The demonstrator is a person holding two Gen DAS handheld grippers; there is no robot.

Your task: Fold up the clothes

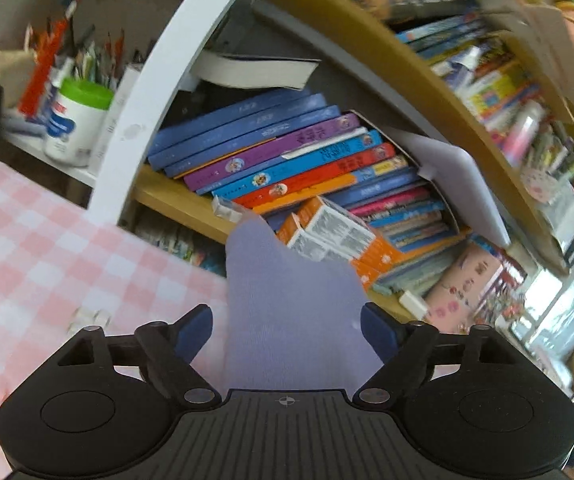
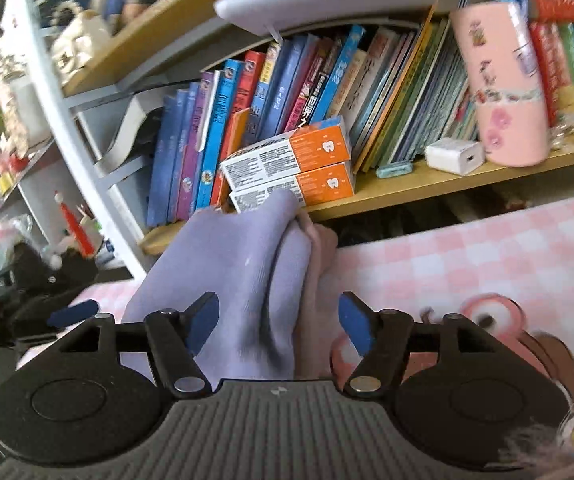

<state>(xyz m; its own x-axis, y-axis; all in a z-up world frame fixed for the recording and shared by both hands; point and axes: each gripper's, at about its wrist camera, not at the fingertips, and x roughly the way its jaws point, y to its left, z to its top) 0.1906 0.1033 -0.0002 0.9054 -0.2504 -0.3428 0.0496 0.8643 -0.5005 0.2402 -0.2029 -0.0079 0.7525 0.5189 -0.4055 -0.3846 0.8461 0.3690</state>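
**Operator:** Lavender knit fabric fills the lower centre of both views. Confirm its position.

**Inspector:** In the left wrist view the lavender garment rises from between the blue pads of the left gripper toward the middle of the frame. In the right wrist view the same garment lies bunched in folds, left of centre, between the pads of the right gripper, with a pale pink cloth pressed against its right side.

**Operator:** State of the jaws?

**Inspector:** Left jaws stand wide apart; the fabric sits in the gap, and contact with either pad cannot be confirmed. Right jaws also stand apart, with the folds near the left pad and clear space beside the right pad.

**Operator:** Supporting surface?

**Inspector:** A counter under a pink-and-white checked cloth occupies the lower left of the left view and the right side of the right view.

**Operator:** Background items?

**Inspector:** A wooden bookshelf crosses the upper half of the right view. On it are rows of books, two stacked orange-and-white boxes, a white charger and a pink cylindrical container. A green-lidded white tub appears at the upper left of the left view.
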